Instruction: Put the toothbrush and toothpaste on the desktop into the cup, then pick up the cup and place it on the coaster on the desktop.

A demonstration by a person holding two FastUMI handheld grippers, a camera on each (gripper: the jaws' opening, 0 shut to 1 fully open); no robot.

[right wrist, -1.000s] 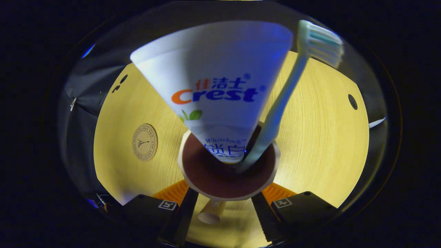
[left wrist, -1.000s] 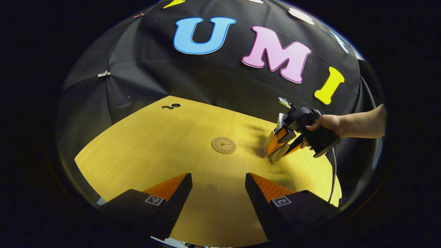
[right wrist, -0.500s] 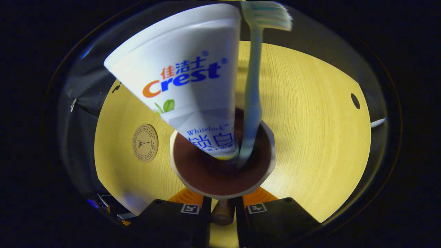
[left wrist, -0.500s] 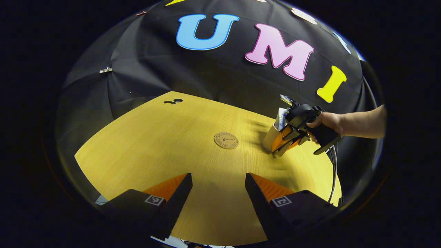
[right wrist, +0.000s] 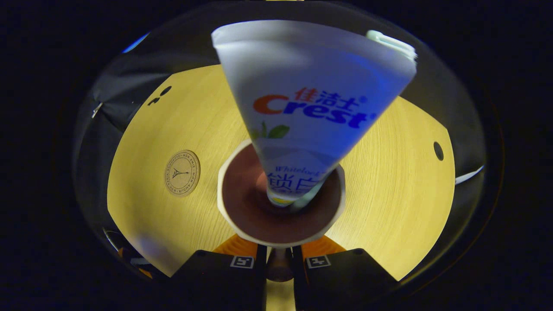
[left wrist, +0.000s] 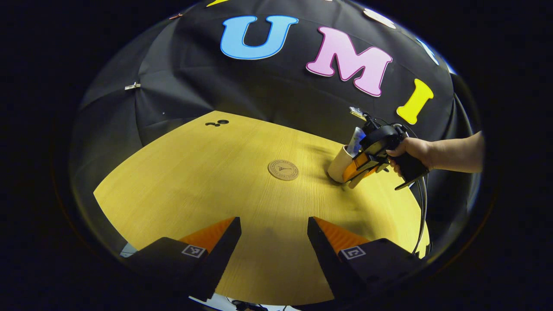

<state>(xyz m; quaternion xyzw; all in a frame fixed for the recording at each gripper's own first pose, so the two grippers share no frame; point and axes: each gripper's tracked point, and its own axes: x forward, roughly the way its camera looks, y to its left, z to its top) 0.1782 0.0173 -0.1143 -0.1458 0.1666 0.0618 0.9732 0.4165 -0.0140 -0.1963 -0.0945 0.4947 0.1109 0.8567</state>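
the cup (right wrist: pixel 281 207) sits right under my right jaws, its brown inside open to me, with the toothpaste (right wrist: pixel 311 112) standing in it and leaning up toward my camera. the toothbrush (right wrist: pixel 391 43) is in there too, mostly hidden behind the tube, only its head peeking past the top edge. my right gripper (right wrist: pixel 280 263) has its jaws drawn in close on the cup's handle (right wrist: pixel 279 268), one on each side, gripping it. in the left gripper view the cup (left wrist: pixel 339 164) is tilted, its base at the desk (left wrist: pixel 194 181); i cannot tell if it is touching. a hand (left wrist: pixel 410 149) holds that gripper (left wrist: pixel 360 166) from the right. the coaster (left wrist: pixel 283 169) lies flat on the desk just beside the cup, apart from it, nothing on it. my left gripper (left wrist: pixel 274 242) hangs low over the near edge of the desk, jaws wide apart and holding nothing, well apart from the cup.
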